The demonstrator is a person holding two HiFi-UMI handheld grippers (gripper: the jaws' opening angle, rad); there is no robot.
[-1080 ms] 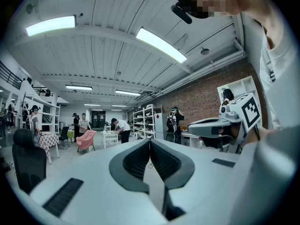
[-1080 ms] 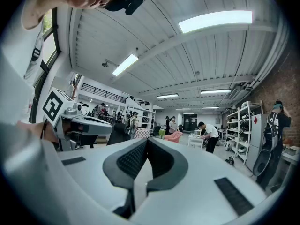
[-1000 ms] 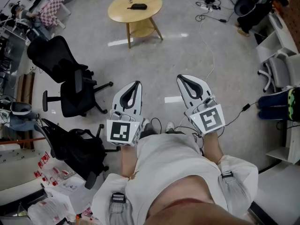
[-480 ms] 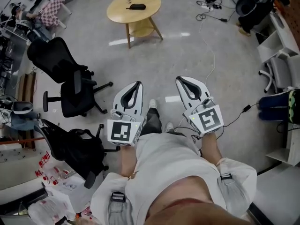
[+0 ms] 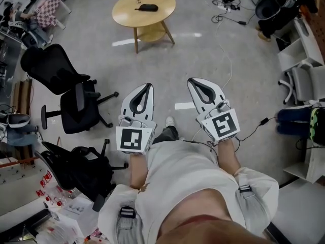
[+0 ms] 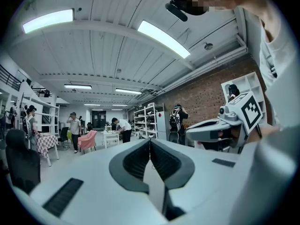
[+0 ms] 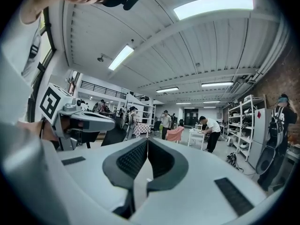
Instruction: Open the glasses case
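Note:
A dark glasses case (image 5: 148,7) lies on a round wooden table (image 5: 162,11) far ahead at the top of the head view. My left gripper (image 5: 149,86) and right gripper (image 5: 191,81) are held side by side at waist height, pointing level toward the table, both well short of it. Each is shut with nothing between its jaws. In the left gripper view my left gripper (image 6: 150,140) has its pads pressed together, and the right gripper (image 6: 215,129) shows beside it. The right gripper view shows my right gripper (image 7: 147,140) closed the same way, with the left gripper (image 7: 89,122) alongside.
Two black office chairs (image 5: 71,93) and a black bag (image 5: 84,164) stand on the floor to my left. Cables (image 5: 226,44) run across the floor ahead right. White shelving (image 5: 297,80) and a grey chair line the right side. People stand at tables (image 7: 206,132) in the distance.
I have walked forward: the floor and chairs have slid down the head view and a foot shows between the grippers. Both grippers stay shut and level.

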